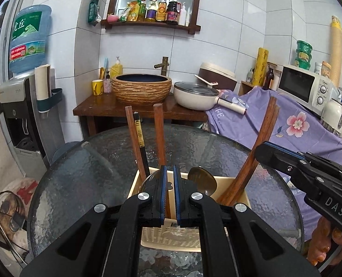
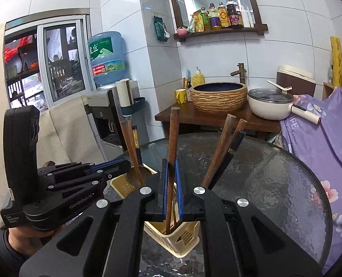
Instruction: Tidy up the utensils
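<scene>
A beige perforated utensil holder (image 1: 168,237) stands on the round glass table (image 1: 78,175), also in the right wrist view (image 2: 182,237). Wooden chopsticks (image 1: 134,138), a black chopstick (image 1: 139,136) and a metal spoon (image 1: 203,180) stand in it. My left gripper (image 1: 170,173) is nearly closed around a brown wooden stick (image 1: 159,136), just above the holder. My right gripper (image 2: 172,168) is narrowly open around a wooden chopstick (image 2: 173,138) that stands in the holder; whether the pads press it is unclear. More chopsticks (image 2: 219,152) lean right.
A wooden washstand (image 1: 97,108) with a woven basin (image 1: 142,87), a white pot (image 1: 194,95) and a yellow cup stands behind the table. A water dispenser (image 1: 16,106) is at left. Purple floral cloth (image 1: 297,124) and a microwave (image 1: 302,85) are at right.
</scene>
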A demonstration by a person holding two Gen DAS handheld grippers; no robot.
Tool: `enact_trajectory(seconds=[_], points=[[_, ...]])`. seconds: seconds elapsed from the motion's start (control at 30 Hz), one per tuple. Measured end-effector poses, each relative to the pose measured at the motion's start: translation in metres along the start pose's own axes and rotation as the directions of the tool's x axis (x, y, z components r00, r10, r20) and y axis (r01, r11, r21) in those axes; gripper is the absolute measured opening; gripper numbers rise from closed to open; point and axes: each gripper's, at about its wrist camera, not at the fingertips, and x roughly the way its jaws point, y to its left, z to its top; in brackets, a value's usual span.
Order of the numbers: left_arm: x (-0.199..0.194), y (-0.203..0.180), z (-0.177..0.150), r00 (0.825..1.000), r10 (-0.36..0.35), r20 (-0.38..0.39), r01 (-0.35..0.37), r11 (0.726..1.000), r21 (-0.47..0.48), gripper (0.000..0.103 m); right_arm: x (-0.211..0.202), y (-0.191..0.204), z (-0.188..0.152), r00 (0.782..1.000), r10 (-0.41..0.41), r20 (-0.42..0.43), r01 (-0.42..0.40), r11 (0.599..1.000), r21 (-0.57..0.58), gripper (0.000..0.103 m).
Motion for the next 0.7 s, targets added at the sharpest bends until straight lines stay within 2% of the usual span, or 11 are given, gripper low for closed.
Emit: enact_trajectory(seconds=[0.23,0.3,0.33,0.4,0.43,0.47,0.5,0.53,0.6,0.63,0.7], points=[[0.000,0.001,-0.004,1.000,-0.004,-0.003,0.004,1.000,-0.003,0.009,0.002,0.002,-0.007,1.000,-0.019,-0.002,0.019,1.000,-0.004,0.007],[-0.007,0.002,-0.005,1.000,0.000,0.016,0.000,1.000,-0.009,0.029,-0.002,0.002,-0.008,1.000,-0.020,0.011,0.020,1.000,-0.012,0.008],[-0.011,0.003,-0.005,1.000,0.000,0.026,0.000,1.000,-0.016,0.036,-0.006,0.003,-0.007,1.000,-0.022,0.018,0.022,1.000,-0.016,0.008],[-0.024,0.007,-0.006,0.998,-0.003,0.066,0.006,0.999,-0.048,0.059,-0.014,0.005,-0.007,0.999,-0.027,0.038,0.028,0.999,-0.026,0.010],[-0.031,0.010,-0.007,0.996,-0.004,0.087,0.009,0.998,-0.062,0.064,-0.019,0.007,-0.008,0.998,-0.030,0.050,0.032,0.999,-0.031,0.020],[-0.040,0.012,-0.010,0.993,0.003,0.115,0.006,0.997,-0.077,0.073,-0.025,0.009,-0.010,0.997,-0.035,0.066,0.037,0.999,-0.034,0.040],[-0.049,0.015,-0.013,0.990,0.014,0.142,-0.002,0.996,-0.089,0.080,-0.035,0.010,-0.013,0.995,-0.044,0.092,0.047,0.998,-0.031,0.051],[-0.056,0.015,-0.015,0.987,0.021,0.160,-0.006,0.996,-0.094,0.083,-0.042,0.010,-0.015,0.992,-0.055,0.113,0.058,0.998,-0.023,0.066],[-0.072,0.017,-0.024,0.978,0.036,0.204,-0.017,0.995,-0.095,0.093,-0.057,0.008,-0.019,0.986,-0.081,0.147,0.082,0.997,-0.001,0.073],[-0.078,0.016,-0.028,0.975,0.043,0.218,-0.024,0.996,-0.091,0.096,-0.065,0.007,-0.025,0.984,-0.088,0.157,0.087,0.996,0.016,0.080],[-0.089,0.013,-0.043,0.966,0.066,0.248,-0.048,0.996,-0.079,0.096,-0.078,0.004,-0.035,0.981,-0.097,0.170,0.091,0.995,0.043,0.086]])
